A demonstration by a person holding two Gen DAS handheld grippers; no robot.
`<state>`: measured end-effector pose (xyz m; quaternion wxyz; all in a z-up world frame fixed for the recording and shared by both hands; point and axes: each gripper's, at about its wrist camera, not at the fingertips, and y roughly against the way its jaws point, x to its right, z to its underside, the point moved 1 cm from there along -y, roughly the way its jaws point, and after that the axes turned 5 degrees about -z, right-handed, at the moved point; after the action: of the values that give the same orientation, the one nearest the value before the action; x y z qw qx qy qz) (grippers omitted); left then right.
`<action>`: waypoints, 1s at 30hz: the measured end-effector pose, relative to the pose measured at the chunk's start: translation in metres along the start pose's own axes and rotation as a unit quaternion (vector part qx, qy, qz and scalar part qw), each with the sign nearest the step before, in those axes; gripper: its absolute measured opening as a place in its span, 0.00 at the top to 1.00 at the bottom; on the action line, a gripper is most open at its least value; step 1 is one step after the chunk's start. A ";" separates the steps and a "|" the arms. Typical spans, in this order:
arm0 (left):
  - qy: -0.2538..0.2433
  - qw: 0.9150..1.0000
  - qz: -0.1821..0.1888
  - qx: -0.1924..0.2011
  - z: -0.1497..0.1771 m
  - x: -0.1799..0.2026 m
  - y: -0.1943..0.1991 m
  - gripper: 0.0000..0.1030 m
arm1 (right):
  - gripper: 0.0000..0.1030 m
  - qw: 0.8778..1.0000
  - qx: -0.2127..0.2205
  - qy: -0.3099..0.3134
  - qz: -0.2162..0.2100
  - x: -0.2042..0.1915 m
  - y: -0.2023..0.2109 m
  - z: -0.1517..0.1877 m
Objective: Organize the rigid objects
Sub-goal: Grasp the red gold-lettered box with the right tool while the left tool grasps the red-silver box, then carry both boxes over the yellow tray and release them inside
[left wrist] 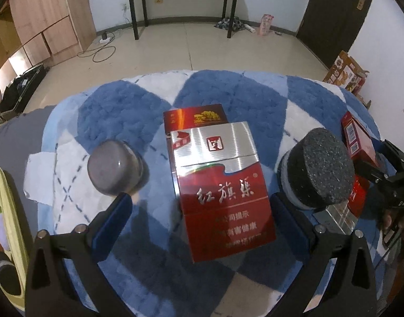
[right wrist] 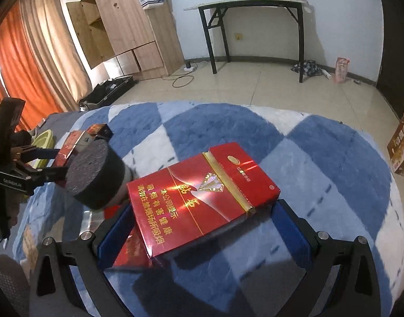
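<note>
A silver-and-red cigarette pack lies between the fingers of my left gripper, its far end over a dark red pack. The jaws stand wide, with a clear gap on the pack's left side. In the right wrist view a bright red pack sits slantwise and raised between the fingers of my right gripper, both pads against its edges. Another red pack lies under it. The left view shows that gripper flanking the same red pack.
Everything sits on a blue-and-white checked blanket. A grey smooth dome, a black foam-topped cylinder and a clear box stand near the packs. A yellow-green tray and white paper lie at the left edge.
</note>
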<state>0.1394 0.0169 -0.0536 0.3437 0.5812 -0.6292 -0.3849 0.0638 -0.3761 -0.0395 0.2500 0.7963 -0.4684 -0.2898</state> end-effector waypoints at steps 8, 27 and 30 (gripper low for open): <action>-0.011 1.000 0.013 0.010 0.002 0.000 0.004 0.43 | 0.00 1.000 0.010 0.003 -0.006 0.004 -0.002 -0.001; 0.013 0.998 0.026 0.049 0.003 -0.062 0.055 0.43 | 0.05 0.999 0.029 0.022 -0.005 -0.003 0.023 -0.008; 0.031 0.997 0.018 0.067 0.005 -0.091 0.077 0.43 | 0.05 0.997 0.055 0.042 -0.018 -0.030 0.050 -0.021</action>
<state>0.1070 0.1097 0.0130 0.3300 0.6032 -0.6527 -0.3182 0.0364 -0.3681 0.0158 0.2200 0.8284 -0.4584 -0.2348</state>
